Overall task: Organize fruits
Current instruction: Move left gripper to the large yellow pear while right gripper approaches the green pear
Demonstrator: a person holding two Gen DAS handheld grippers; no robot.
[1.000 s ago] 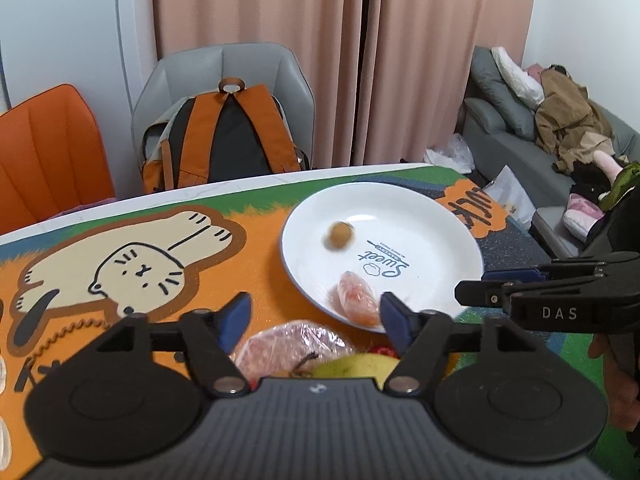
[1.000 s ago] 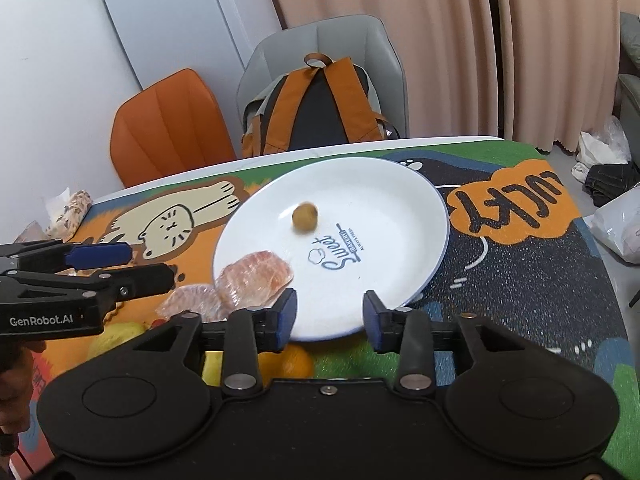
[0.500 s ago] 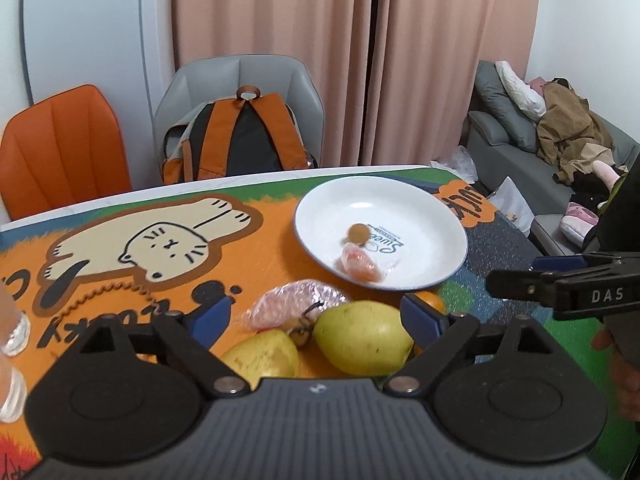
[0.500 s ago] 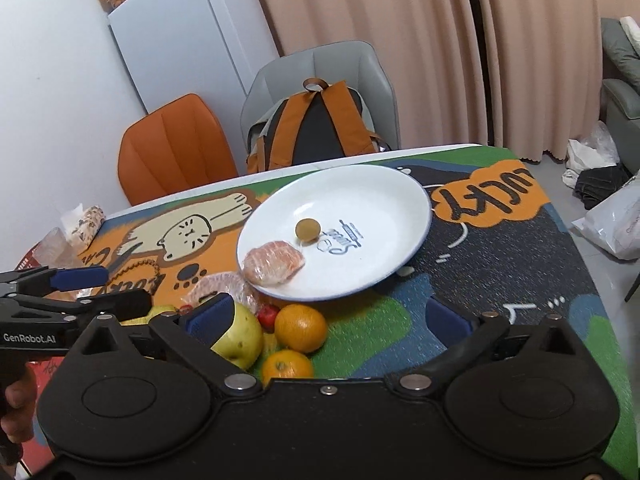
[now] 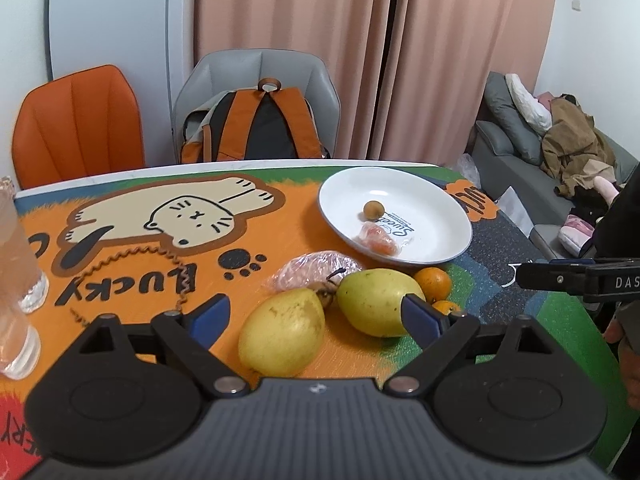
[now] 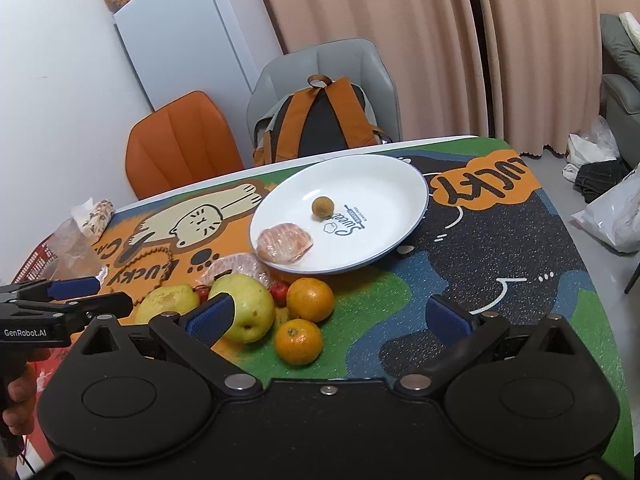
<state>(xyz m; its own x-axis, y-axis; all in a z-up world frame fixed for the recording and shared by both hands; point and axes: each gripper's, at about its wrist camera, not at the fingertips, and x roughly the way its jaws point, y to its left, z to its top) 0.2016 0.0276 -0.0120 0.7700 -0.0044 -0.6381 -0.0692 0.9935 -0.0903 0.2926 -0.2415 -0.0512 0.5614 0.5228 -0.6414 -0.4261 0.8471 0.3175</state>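
Observation:
A white plate (image 6: 384, 184) holds a small brown round fruit (image 6: 322, 207) and a wrapped peeled citrus (image 6: 284, 242). In front of it lie another wrapped citrus (image 5: 316, 270), two yellow-green pears (image 5: 284, 330) (image 5: 378, 302), two oranges (image 6: 310, 299) (image 6: 298, 341) and small red fruits (image 6: 279, 290). My left gripper (image 5: 316, 318) is open and empty, above the pears. My right gripper (image 6: 328, 318) is open and empty, above the oranges. Each gripper shows in the other's view, the left (image 6: 76, 294) and the right (image 5: 552, 274).
The table (image 6: 500, 272) has a cartoon cat mat. An orange chair (image 5: 76, 124) and a grey chair with a backpack (image 5: 260, 124) stand behind it. Clear plastic packets (image 5: 16, 248) lie at the left edge. A sofa (image 5: 540, 160) is to the right.
Both grippers have pulled back and up from the plate and opened wide. The wrapped citrus stays on the plate. The pears and oranges have come into view.

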